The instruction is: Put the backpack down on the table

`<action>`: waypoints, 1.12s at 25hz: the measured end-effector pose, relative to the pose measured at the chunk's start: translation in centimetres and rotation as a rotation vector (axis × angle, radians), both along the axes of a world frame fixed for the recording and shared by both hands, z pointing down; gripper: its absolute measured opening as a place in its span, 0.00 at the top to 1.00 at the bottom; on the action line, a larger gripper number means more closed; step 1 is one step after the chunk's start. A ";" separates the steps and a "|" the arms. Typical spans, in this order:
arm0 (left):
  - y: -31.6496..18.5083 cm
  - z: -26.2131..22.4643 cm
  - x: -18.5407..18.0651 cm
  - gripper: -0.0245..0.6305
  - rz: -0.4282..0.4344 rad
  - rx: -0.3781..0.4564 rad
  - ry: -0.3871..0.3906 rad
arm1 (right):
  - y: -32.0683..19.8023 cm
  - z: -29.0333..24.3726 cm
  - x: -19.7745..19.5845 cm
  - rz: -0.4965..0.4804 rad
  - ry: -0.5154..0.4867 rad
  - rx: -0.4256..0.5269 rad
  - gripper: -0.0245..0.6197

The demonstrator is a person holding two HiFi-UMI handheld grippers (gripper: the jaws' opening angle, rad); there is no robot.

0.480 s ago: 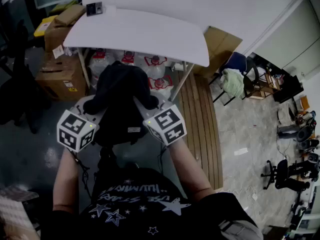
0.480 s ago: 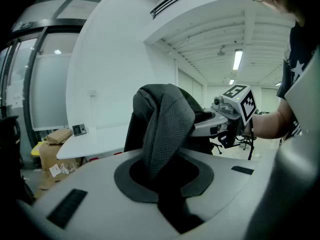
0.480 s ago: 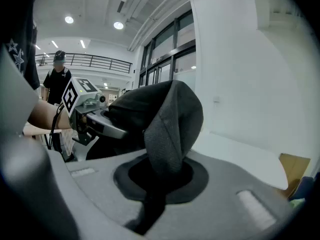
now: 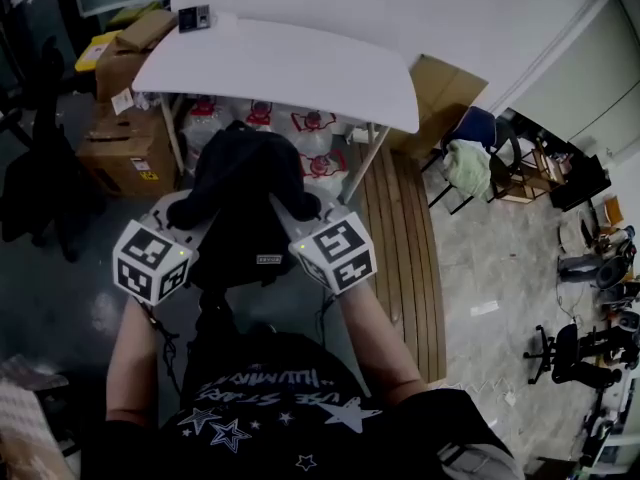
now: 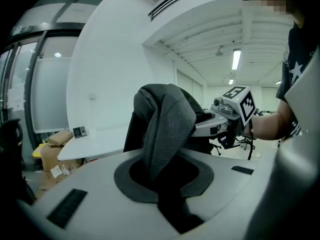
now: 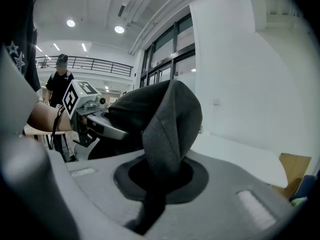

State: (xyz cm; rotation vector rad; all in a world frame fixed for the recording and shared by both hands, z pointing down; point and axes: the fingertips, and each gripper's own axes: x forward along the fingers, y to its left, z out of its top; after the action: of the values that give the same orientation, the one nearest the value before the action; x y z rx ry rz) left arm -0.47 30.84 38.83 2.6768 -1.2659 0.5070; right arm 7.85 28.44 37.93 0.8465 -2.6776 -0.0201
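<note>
Dim head view, brighter gripper views.
Your head view is dark and shaded at the corners. Only the white table [image 4: 300, 68] catches light, while the floor [image 4: 70, 268] sinks into shadow. Ceiling lamps [image 6: 119, 29] light your gripper views, which bend strongly at the edges, and the black backpack [image 4: 240, 208] shows little detail.
</note>
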 end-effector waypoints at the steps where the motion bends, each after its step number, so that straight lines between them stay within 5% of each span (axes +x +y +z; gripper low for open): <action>1: 0.3 0.0 0.2 0.87 -0.003 0.001 0.001 | 0.2 0.0 0.2 -0.003 0.000 0.002 0.93; 12: 0.6 2.2 0.3 0.87 -0.013 -0.044 0.016 | 0.3 2.3 0.3 -0.029 0.008 -0.060 0.93; 28: -15.1 3.1 -3.5 0.87 0.108 -0.034 0.028 | -14.5 2.9 -3.2 0.094 0.000 -0.059 0.93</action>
State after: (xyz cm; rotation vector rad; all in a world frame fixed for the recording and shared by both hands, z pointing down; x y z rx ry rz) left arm -3.98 15.76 41.91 2.7254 -1.1003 0.4977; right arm 4.61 13.98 40.83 0.9528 -2.6218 0.0803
